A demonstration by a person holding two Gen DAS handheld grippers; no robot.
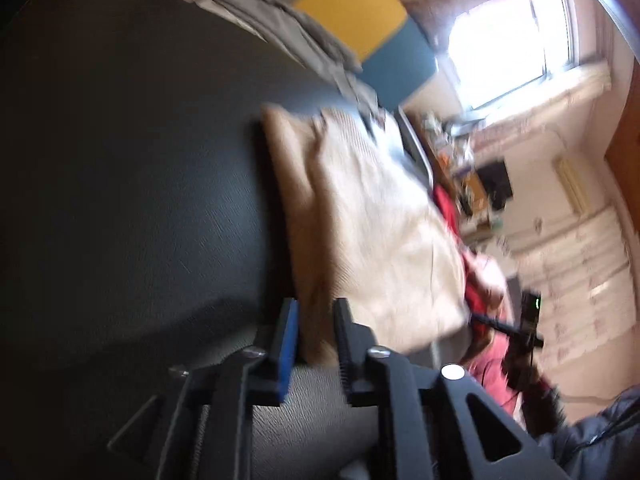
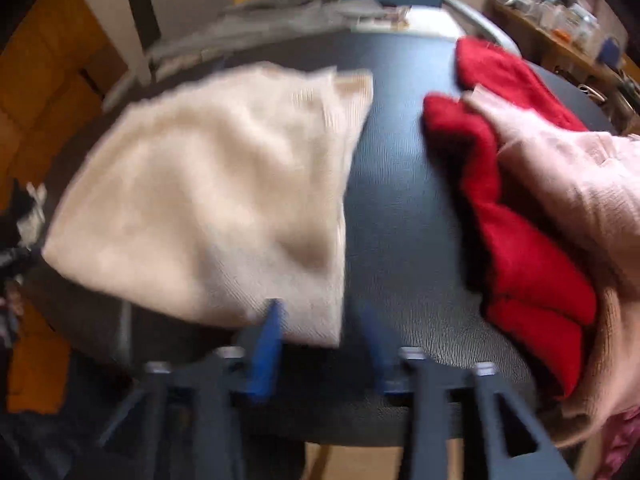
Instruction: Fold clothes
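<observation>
Blue-padded fingers of the right gripper point(image 2: 316, 320) stand apart with nothing between them, one pad just over the near edge of the cream knitted garment point(image 2: 208, 196), the other over bare dark table point(image 2: 400, 208). Left gripper point(image 1: 316, 320): jaws narrowly apart, a cream edge lying in or behind the gap; whether it is gripped cannot be told through the blur. Cream garment: flat, roughly squared, layers doubled at its far corner, so already at least part folded. Beyond the right jaws, off to their right: red garment point(image 2: 516, 216) heaped with a pink one point(image 2: 576, 184), both loose. Farther ahead: grey cloth point(image 2: 256, 24) at the table's far rim. Handling note, a judgement: any fold goes best with both corners pinched level and edges matched before flattening.
</observation>
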